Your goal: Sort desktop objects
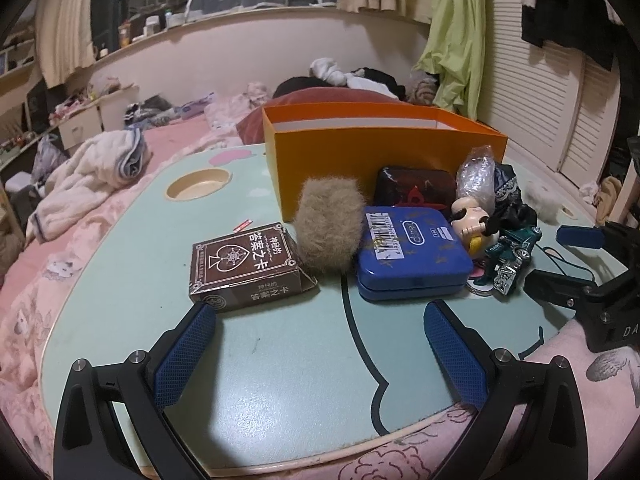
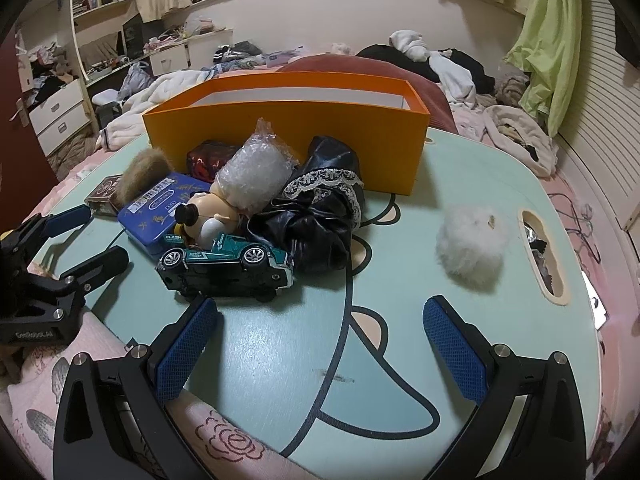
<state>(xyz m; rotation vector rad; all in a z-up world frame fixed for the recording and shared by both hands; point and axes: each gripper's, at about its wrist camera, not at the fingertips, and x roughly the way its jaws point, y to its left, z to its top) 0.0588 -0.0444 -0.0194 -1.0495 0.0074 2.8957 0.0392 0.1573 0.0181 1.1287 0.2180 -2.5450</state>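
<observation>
Both grippers point(image 1: 316, 340) point(image 2: 320, 336) gape empty; orange box point(image 1: 360, 160) interior hidden.

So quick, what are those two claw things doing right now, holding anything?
Left hand-held gripper: open, holding nothing.
Right hand-held gripper: open, holding nothing.

Toys point(image 2: 228, 264) before box point(image 2: 288, 140) on table point(image 2: 280, 360)

Black left gripper point(image 1: 318, 354) — blue textured pads, silver screws, right gripper point(image 2: 320, 350) alike
</observation>
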